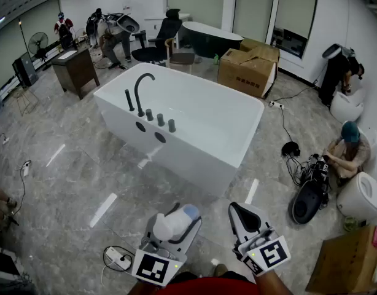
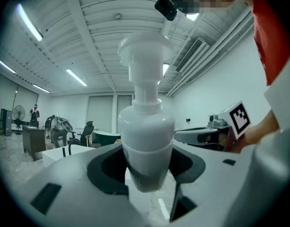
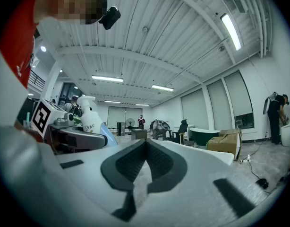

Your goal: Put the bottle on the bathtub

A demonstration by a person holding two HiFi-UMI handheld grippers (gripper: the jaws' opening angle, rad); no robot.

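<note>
Nearest the camera, the left hand-held gripper (image 2: 145, 167) is clamped on a white pump bottle (image 2: 146, 126). Its dark pads press the lower body from both sides, and the bottle stands upright with the pump head on top. From the right gripper view the same bottle shows a Dove label, and its lower part looks bluish, though whether that is tint or label is hard to say. Just beside it, the right hand-held gripper (image 3: 146, 161) has its jaws closed together with nothing between them. In the head view both grippers sit low in the frame over the grey tiled floor (image 1: 66, 165), with a white power strip (image 1: 118, 260) lying on the floor just left of them. The bottle is thus in the air, well apart from the white freestanding bathtub (image 1: 176, 158), which stands farther ahead with a dark arched faucet (image 1: 141, 91) on its left rim. To the right, a person (image 1: 348, 149) crouches near a white toilet (image 1: 360, 195). Beyond the tub are cardboard boxes (image 1: 250, 66) and a dark bathtub (image 1: 210, 39).
</note>
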